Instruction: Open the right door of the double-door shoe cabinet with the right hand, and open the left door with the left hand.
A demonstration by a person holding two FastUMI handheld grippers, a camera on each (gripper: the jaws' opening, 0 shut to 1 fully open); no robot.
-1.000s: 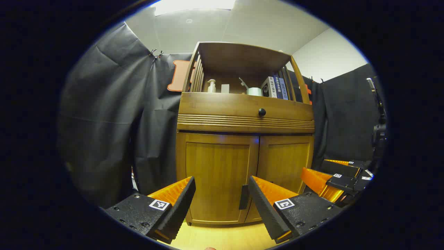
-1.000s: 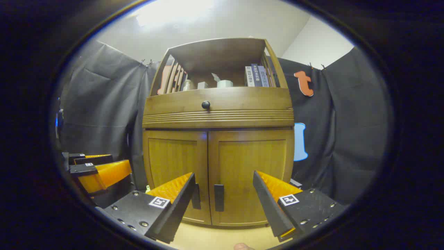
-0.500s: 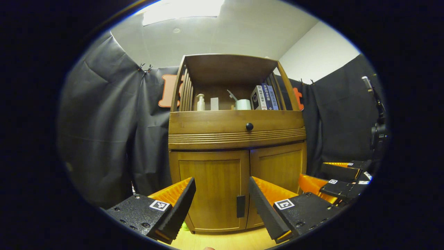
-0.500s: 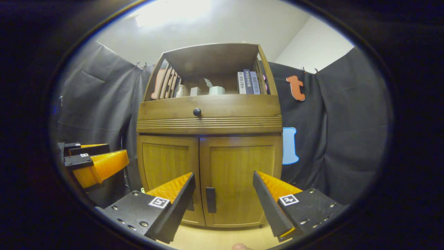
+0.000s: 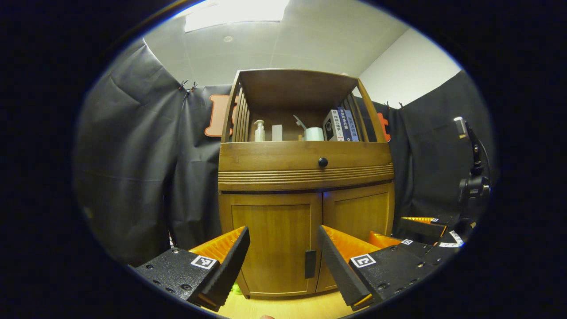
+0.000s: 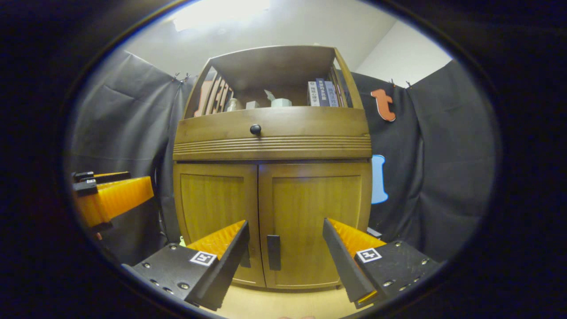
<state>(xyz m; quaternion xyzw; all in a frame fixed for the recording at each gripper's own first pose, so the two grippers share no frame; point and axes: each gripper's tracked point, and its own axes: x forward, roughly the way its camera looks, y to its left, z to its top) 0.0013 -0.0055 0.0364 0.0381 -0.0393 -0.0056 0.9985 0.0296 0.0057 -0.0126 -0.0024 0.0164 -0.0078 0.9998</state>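
One cabinet (image 6: 271, 177) with two doors, left door (image 5: 271, 243) and right door (image 6: 315, 226), both closed, each with one dark handle near the centre seam. Two tools: left tool (image 5: 283, 259) and right tool (image 6: 285, 257), each spread wide and empty (short of the handles). Since half a second ago, the right view has drawn nearer. Pale wooden floor (image 6: 283, 303); black cloth walls.

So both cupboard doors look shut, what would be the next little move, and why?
Probably bring the right gripper forward to the right door's handle. Both doors are closed, the gripper is open with the handle showing between its fingers, not yet touching, and the task opens the right door first.
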